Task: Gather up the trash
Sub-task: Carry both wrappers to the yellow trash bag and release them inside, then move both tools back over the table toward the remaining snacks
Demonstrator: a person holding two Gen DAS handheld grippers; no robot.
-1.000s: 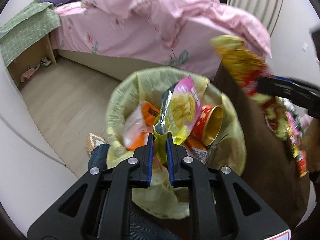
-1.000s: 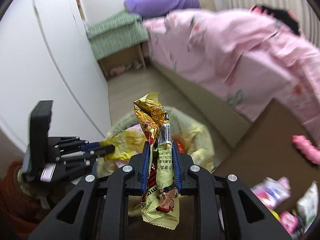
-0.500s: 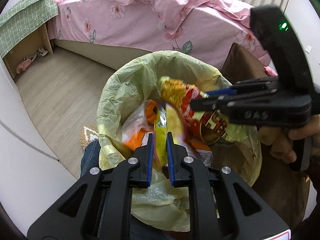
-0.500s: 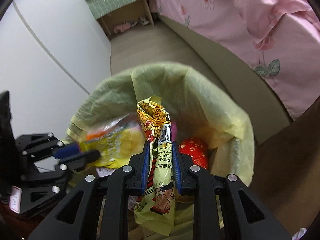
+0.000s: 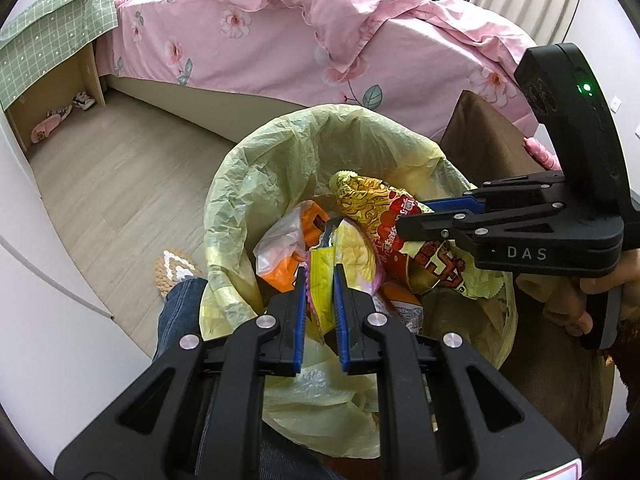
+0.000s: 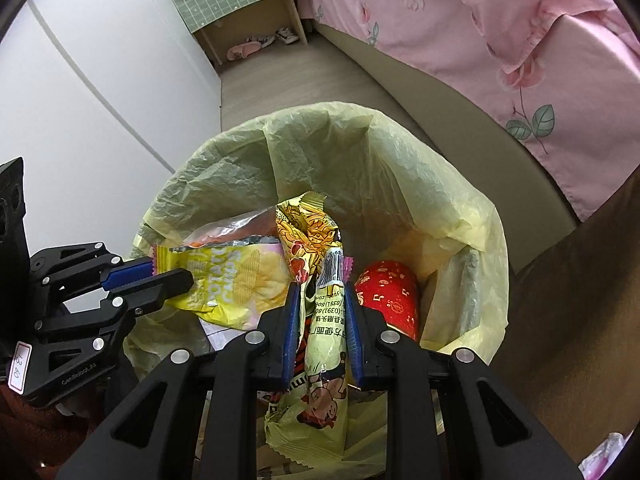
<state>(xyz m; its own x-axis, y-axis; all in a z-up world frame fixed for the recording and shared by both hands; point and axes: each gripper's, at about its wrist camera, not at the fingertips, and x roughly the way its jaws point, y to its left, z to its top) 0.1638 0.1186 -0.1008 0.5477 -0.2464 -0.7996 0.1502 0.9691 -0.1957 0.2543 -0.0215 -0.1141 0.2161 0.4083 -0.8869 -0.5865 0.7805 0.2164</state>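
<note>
Over bin (image 6: 400,184) now, right gripper (image 6: 320,292)

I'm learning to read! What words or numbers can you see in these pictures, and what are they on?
"DAS": on the right gripper.
"GenRobot.AI": on the left gripper.
"1380", handwritten: white sticker on the left gripper.
"(0391) 80...", cut off: on the noodle wrapper, beside Chinese print.
Lettering on the yellow chip bag: upside down, not readable for sure.

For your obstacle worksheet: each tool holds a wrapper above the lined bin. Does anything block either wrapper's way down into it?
Nothing visible blocks either. The noodle wrapper and chip bag hang over the open bin liner, with only earlier trash such as the red cup below.
</note>
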